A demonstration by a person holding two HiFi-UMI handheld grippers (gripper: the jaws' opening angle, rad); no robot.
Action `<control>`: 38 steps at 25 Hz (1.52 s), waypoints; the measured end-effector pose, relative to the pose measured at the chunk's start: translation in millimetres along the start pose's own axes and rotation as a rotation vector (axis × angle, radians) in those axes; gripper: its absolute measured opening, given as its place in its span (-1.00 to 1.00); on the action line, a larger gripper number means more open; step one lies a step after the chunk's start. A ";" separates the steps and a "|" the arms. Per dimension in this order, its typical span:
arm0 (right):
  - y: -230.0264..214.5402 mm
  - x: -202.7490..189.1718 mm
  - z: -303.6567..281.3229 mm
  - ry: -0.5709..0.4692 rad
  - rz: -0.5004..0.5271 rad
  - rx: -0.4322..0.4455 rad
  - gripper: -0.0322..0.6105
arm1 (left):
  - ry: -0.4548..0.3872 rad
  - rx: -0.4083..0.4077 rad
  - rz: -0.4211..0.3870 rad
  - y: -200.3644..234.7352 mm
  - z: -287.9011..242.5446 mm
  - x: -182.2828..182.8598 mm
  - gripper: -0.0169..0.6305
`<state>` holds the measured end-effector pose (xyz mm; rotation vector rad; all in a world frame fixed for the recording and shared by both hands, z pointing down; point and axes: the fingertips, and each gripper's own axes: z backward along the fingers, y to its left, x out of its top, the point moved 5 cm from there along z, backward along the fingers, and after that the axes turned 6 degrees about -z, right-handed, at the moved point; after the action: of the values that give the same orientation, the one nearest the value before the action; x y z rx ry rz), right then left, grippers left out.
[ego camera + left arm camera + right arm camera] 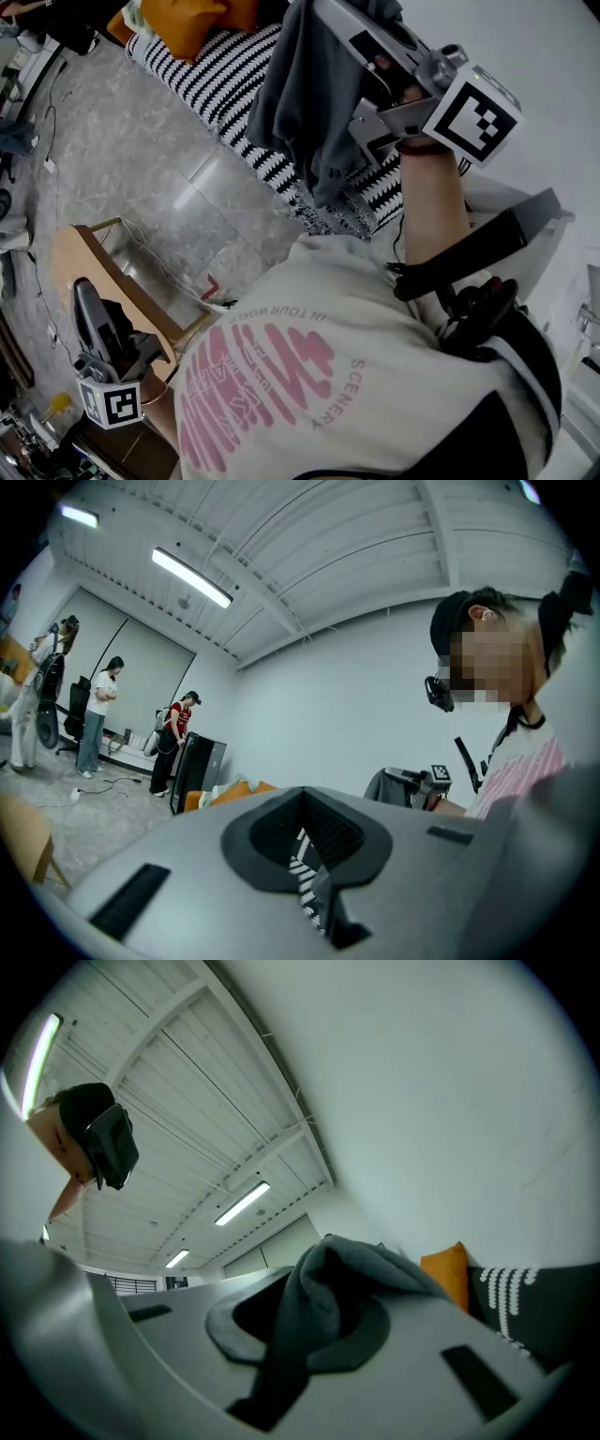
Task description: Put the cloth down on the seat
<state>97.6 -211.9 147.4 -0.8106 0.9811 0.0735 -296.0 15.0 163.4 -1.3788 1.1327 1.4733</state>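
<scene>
Above the striped seat [217, 77], the right gripper [336, 22] is holding the grey cloth [305, 103] up in the air. Its jaws are clenching a bunched fold of the cloth, clear in the right gripper view, where the fabric is filling the gap and spilling over the front. The rest of the cloth is hanging down in loose folds, and its lower edge is dangling over the seat's near edge. I can't tell whether it is touching the seat. An orange cushion [187, 19] is lying at the far end of the seat. At lower left the left gripper [86, 302] is hovering beside a wooden chair [94, 258] over the grey floor [122, 150]. Its jaws are sitting together, grasping nothing, with only a thin slit showing the striped seat beyond. It is well apart from the cloth.
</scene>
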 end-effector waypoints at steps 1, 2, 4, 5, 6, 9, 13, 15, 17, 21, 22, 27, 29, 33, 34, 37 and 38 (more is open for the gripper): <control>-3.0 -2.0 0.9 0.004 -0.011 -0.004 -0.75 | 0.003 0.001 -0.002 -2.7 0.0 0.5 -0.93; -6.1 -4.0 1.7 0.010 -0.020 -0.009 -0.75 | 0.006 0.002 -0.004 -5.1 0.0 1.1 -0.93; -13.9 -8.5 2.5 0.025 -0.036 -0.019 -0.75 | 0.009 0.008 -0.008 -8.3 -0.6 2.7 -0.93; -19.0 -11.0 2.1 0.034 -0.045 -0.025 -0.75 | 0.009 0.012 -0.009 -9.0 -1.7 3.3 -0.93; -24.9 -13.9 1.3 0.042 -0.055 -0.033 -0.75 | 0.009 0.016 -0.009 -9.5 -3.1 3.6 -0.93; -43.5 -26.3 -2.4 0.079 -0.086 -0.065 -0.75 | 0.014 0.031 -0.003 -8.7 -5.9 2.6 -0.93; -62.7 -43.1 -5.2 0.152 -0.081 -0.117 -0.75 | 0.019 0.050 0.006 -6.5 -7.5 2.4 -0.93; -71.6 -51.5 -5.0 0.187 -0.077 -0.144 -0.75 | 0.026 0.063 0.009 -5.5 -7.5 0.7 -0.93; -81.3 -61.9 -5.3 0.214 -0.094 -0.168 -0.75 | 0.036 0.068 0.010 -4.3 -9.2 -1.6 -0.93; -97.2 -78.1 -12.5 0.247 -0.100 -0.166 -0.75 | 0.053 0.071 0.003 -0.8 -13.8 -3.3 -0.93; -101.2 -80.6 -12.1 0.253 -0.105 -0.176 -0.75 | 0.057 0.073 0.002 -0.7 -14.2 -3.1 -0.93; -119.4 -97.3 -10.1 0.285 -0.146 -0.192 -0.75 | 0.088 0.077 0.001 -4.6 -19.4 -3.4 -0.93; -127.3 -106.2 -8.7 0.302 -0.158 -0.204 -0.75 | 0.105 0.080 -0.004 -5.9 -21.6 -5.2 -0.93; -139.6 -119.6 -12.8 0.326 -0.183 -0.219 -0.75 | 0.128 0.089 -0.008 -3.8 -24.8 -6.7 -0.93; -141.8 -123.5 -14.4 0.336 -0.185 -0.223 -0.75 | 0.131 0.087 -0.005 -3.0 -25.9 -6.8 -0.93; -146.6 -136.7 -18.0 0.386 -0.166 -0.229 -0.75 | 0.143 0.097 -0.003 -2.2 -27.2 -8.6 -0.93; -147.5 -140.9 -18.7 0.404 -0.159 -0.226 -0.75 | 0.148 0.102 -0.004 -2.4 -26.8 -9.2 -0.93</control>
<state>62.1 -287.8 334.3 -1.1369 1.2992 -0.1238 -285.5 -9.9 172.3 -1.4358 1.2792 1.3094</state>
